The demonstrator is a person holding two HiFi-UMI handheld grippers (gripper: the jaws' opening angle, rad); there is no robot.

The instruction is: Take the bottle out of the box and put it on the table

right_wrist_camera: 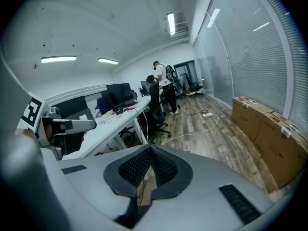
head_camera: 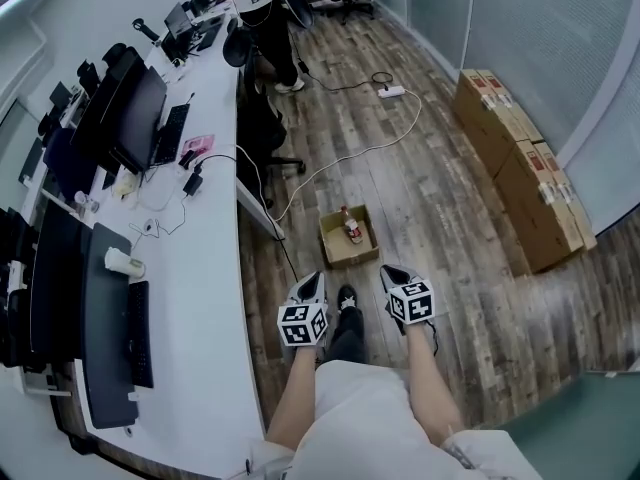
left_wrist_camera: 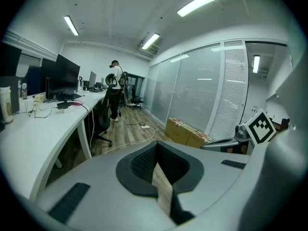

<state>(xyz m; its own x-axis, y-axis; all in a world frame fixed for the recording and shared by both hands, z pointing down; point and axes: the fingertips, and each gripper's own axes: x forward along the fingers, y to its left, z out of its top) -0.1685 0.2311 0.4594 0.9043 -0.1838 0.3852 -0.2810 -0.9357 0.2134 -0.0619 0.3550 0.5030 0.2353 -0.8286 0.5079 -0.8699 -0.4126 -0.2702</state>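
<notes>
An open cardboard box [head_camera: 334, 249] sits on the wooden floor beside the desk's edge. A small bottle [head_camera: 351, 228] with a red label lies inside it. The long white table [head_camera: 210, 268] runs along the left. Both grippers hang above the floor just short of the box, left gripper [head_camera: 313, 280] and right gripper [head_camera: 389, 271], side by side and apart from it. In the left gripper view the left gripper [left_wrist_camera: 155, 146] has its jaws together with nothing in them. The right gripper [right_wrist_camera: 150, 150] looks the same in its own view. Neither gripper view shows the box.
Large stacked cartons [head_camera: 520, 158] line the glass wall on the right. A white cable and power strip [head_camera: 392, 91] cross the floor beyond the box. An office chair [head_camera: 262, 128] and a standing person [head_camera: 275, 38] are further back. Monitors [head_camera: 135, 118], keyboards and a cup [head_camera: 122, 261] crowd the table.
</notes>
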